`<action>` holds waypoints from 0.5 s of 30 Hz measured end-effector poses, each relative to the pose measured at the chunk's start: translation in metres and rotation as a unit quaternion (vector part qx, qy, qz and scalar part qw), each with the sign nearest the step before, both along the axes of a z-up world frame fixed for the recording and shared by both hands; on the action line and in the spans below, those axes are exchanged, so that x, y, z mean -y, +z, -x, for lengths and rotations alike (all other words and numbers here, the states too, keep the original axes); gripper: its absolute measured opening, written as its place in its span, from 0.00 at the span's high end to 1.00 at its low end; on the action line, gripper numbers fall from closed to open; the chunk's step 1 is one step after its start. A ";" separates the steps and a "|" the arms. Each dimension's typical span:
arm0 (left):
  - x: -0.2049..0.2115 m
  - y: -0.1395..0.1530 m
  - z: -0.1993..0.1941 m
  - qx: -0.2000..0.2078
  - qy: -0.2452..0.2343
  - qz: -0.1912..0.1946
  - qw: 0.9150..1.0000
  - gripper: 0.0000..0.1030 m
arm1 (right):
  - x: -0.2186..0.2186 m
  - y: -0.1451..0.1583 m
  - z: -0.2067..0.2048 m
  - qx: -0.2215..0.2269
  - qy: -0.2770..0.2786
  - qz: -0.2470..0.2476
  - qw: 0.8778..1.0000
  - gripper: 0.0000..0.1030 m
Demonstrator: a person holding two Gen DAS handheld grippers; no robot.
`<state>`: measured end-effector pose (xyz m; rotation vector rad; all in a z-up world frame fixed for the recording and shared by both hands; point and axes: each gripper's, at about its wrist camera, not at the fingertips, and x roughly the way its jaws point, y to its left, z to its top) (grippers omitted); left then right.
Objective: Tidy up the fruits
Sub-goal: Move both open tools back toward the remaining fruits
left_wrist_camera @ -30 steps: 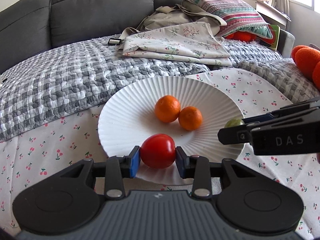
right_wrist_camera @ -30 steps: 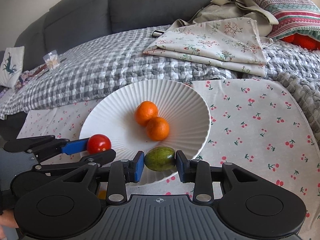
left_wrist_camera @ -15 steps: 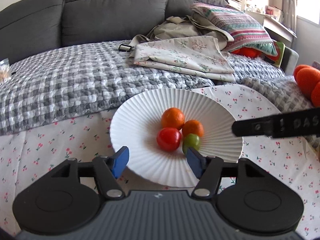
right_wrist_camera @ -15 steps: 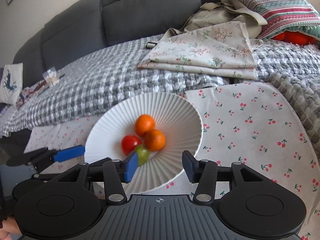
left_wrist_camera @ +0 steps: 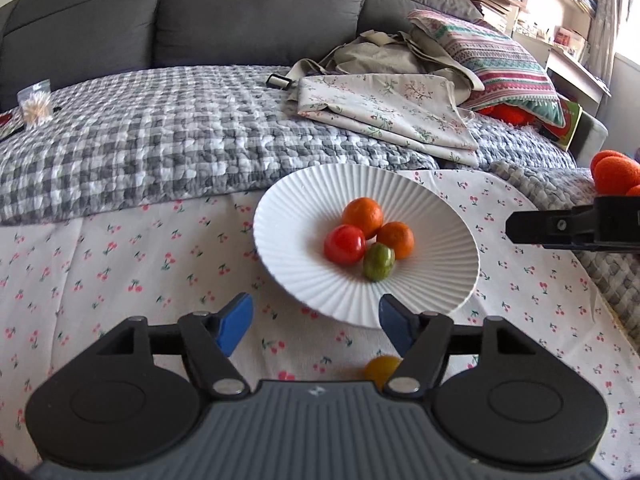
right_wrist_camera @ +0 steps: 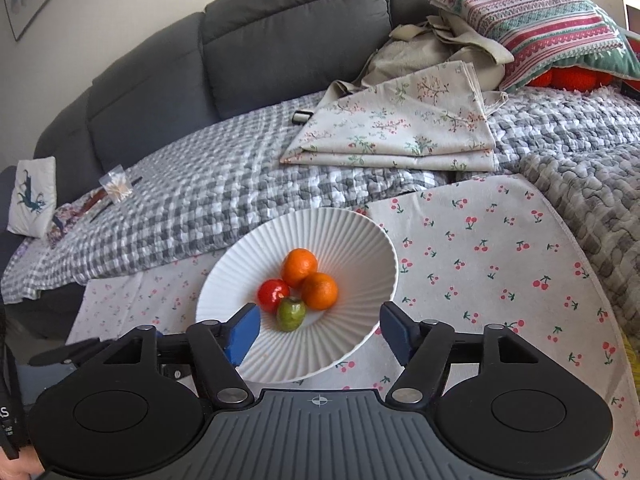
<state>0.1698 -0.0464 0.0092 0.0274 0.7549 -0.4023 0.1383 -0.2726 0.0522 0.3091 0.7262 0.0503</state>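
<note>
The plate (left_wrist_camera: 440,300) is a white ribbed dish lying on the cherry cloth (left_wrist_camera: 120,264), and it holds 4 fruits bunched at its centre: 2 oranges, a tomato and a green fruit. The back orange (left_wrist_camera: 363,216) touches the front orange (left_wrist_camera: 396,239). The tomato (left_wrist_camera: 344,245) sits left of them against the back orange, and the green fruit (left_wrist_camera: 378,261) lies nearest the camera, touching the tomato and the front orange. In the right wrist view the same 4 sit together: back orange (right_wrist_camera: 299,267), front orange (right_wrist_camera: 319,290), tomato (right_wrist_camera: 273,295), green fruit (right_wrist_camera: 291,313), all inside the plate (right_wrist_camera: 360,240).

1 yellow fruit (left_wrist_camera: 381,368) lies on the cloth outside the plate, just beside its near rim and partly hidden behind the left gripper's linkage.

The left gripper (left_wrist_camera: 316,322) hangs over the near rim, its jaws apart and opening, with nothing between the blue pads. The right gripper (right_wrist_camera: 319,330) also hangs over the near rim, jaws apart and opening, pads clear of the fruit. From the left wrist view the right gripper (left_wrist_camera: 516,229) shows only as a black finger at the right edge.

Behind the cloth lies a grey checked blanket (left_wrist_camera: 160,140). On it rest a folded floral cloth (left_wrist_camera: 384,108) and a striped pillow (left_wrist_camera: 496,64), against a grey sofa (left_wrist_camera: 256,12).
</note>
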 end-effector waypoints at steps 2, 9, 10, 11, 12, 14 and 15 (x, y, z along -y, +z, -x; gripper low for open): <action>-0.003 0.001 0.005 -0.005 0.003 -0.005 1.000 0.31 | 0.000 0.001 0.004 0.000 0.000 0.002 1.000 0.30; -0.016 0.009 0.017 -0.011 0.019 0.012 1.000 0.21 | -0.002 0.006 0.022 0.000 0.003 0.007 1.000 0.18; -0.017 0.010 0.019 -0.011 0.022 0.013 1.000 0.19 | -0.004 0.007 0.024 0.001 0.004 0.009 1.000 0.17; -0.017 0.011 0.021 -0.012 0.023 0.012 1.000 0.17 | -0.006 0.008 0.027 0.001 0.006 0.011 1.000 0.16; -0.017 0.011 0.024 -0.013 0.023 0.009 1.000 0.16 | -0.008 0.009 0.028 0.001 0.009 0.012 1.000 0.16; -0.016 0.012 0.029 -0.013 0.019 0.005 1.000 0.16 | -0.012 0.011 0.033 0.005 0.016 0.015 1.000 0.12; -0.017 0.013 0.032 -0.014 0.018 0.006 1.000 0.15 | -0.013 0.012 0.035 0.006 0.018 0.018 1.000 0.11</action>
